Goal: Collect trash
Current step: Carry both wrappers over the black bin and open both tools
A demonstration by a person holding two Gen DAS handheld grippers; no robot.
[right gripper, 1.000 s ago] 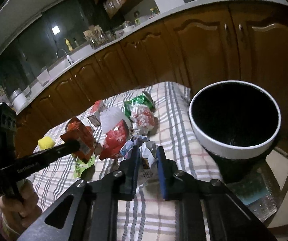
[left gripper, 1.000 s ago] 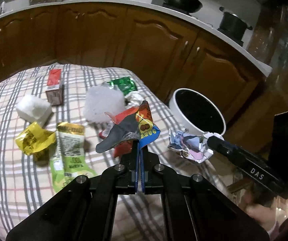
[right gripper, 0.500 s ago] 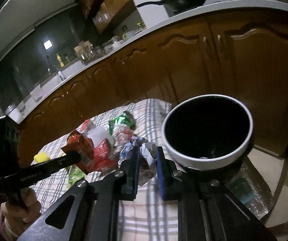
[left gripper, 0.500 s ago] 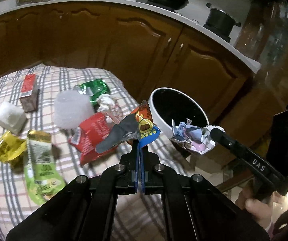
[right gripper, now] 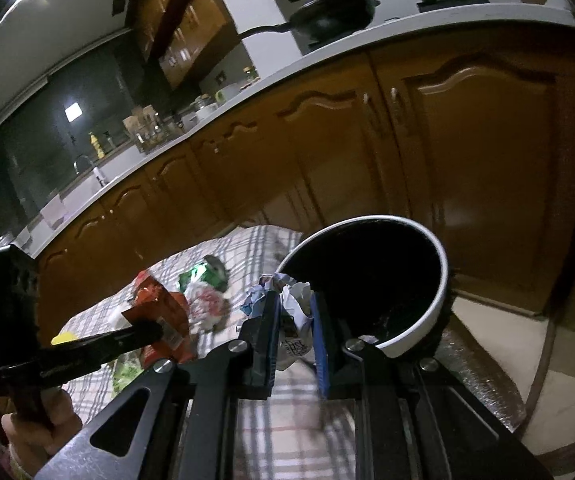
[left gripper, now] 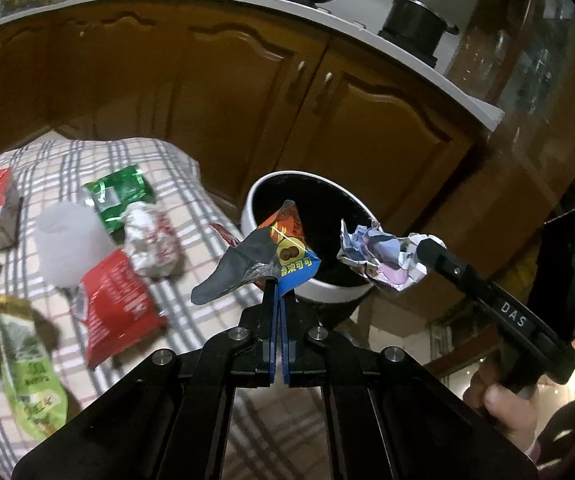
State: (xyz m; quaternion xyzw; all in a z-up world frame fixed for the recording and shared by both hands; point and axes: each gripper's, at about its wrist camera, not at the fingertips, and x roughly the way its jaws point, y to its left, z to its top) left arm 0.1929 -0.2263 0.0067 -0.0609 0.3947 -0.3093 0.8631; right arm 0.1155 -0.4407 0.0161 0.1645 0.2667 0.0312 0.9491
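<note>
Bin (left gripper: 307, 292) sits just off the desk (left gripper: 191, 320) edge, ahead of both tools. Left tool (left gripper: 277, 280) is clamped tight on a blue-and-orange wrapper (left gripper: 283, 252), which hangs about over the bin's near rim. Right tool (right gripper: 293, 312) grips a crumpled paper ball (right gripper: 295, 300), jaws narrow around it, held at the bin's rim on its left side (looks closer to the dark mouth than the wrapper, hard to say for sure). Likely next: carry both over the opening, then release. Red bag (left gripper: 115, 304) and green packet (left gripper: 121, 196) lie on the desk, uncollected.
</note>
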